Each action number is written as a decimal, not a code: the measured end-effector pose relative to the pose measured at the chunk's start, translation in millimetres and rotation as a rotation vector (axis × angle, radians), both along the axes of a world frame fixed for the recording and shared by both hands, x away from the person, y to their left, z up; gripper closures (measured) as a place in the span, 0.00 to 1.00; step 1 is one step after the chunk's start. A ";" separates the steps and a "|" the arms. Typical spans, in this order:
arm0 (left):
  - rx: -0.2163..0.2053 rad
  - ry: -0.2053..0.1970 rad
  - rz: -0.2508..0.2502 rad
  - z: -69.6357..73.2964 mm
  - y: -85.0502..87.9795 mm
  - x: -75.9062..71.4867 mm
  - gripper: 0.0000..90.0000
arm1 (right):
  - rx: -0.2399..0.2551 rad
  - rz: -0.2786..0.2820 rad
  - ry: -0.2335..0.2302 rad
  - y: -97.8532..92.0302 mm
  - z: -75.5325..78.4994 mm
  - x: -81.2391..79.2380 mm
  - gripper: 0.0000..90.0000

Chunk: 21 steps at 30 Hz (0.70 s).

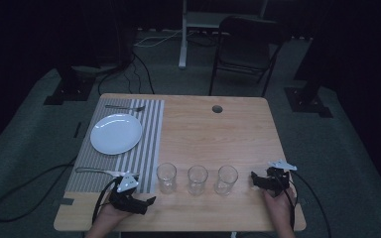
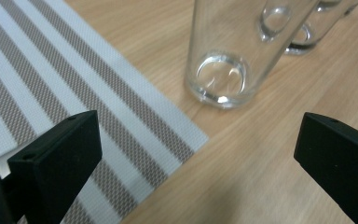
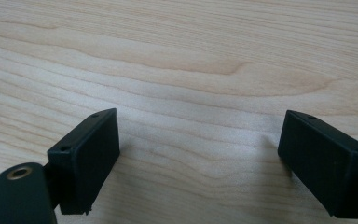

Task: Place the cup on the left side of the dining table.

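Fingers, left gripper point(image 2: 196, 158): spread wide, nothing between them, parked at the near left edge of the table point(image 1: 218, 124) by the near right corner of the striped placemat point(image 1: 149, 144).
Fingers, right gripper point(image 3: 198, 163): also spread wide with nothing in them, just bare wood underneath, near right side of the table.
Nearest glass point(image 2: 233, 46): the left one of three in the row, standing upright, long axis vertical, mouth pointing up. It's just ahead of the left gripper's jaws and just right of the placemat, not touching either.
Middle glass point(image 1: 197, 179): upright too, just right of the first one.
Right glass point(image 1: 226, 179): upright, near the right gripper but apart from it.
Plate point(image 1: 116, 134): white, sits on the far part of the placemat.
Fork point(image 1: 125, 107): far end of the placemat, lying left to right.
Knife point(image 1: 99, 171): near end of the placemat, also lying left to right.
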<state>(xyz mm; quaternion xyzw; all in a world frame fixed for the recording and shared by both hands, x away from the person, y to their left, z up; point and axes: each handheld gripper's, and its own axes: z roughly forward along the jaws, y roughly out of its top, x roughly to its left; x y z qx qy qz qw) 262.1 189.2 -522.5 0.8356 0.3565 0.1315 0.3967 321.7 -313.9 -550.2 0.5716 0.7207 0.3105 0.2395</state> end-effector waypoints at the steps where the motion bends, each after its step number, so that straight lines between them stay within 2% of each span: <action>1: -0.001 -0.004 0.004 0.2 -3.1 0.3 0.01 | 0.000 0.000 0.000 0.0 0.0 0.0 0.14; 4: -0.008 -0.013 -0.004 1.2 -9.2 0.8 0.01 | 0.000 0.000 0.000 0.0 0.0 0.0 0.14; 5: -0.011 -0.032 -0.006 2.5 -15.1 1.4 0.01 | 0.000 0.000 0.000 0.0 0.0 0.0 0.14; 10: -0.033 -0.068 -0.007 5.4 -26.4 4.2 0.05 | 0.000 0.000 0.001 0.0 0.0 0.0 0.14; 16: -0.052 -0.082 -0.016 6.2 -37.2 7.8 0.06 | 0.001 -0.001 0.002 0.0 0.0 -0.1 0.14; 19: -0.049 -0.104 -0.010 6.8 -40.5 8.7 0.06 | 0.001 -0.001 0.002 0.0 0.0 -0.1 0.14; 21: -0.070 -0.139 -0.003 9.0 -44.6 9.9 0.08 | 0.001 -0.001 0.001 -0.1 0.0 -0.1 0.14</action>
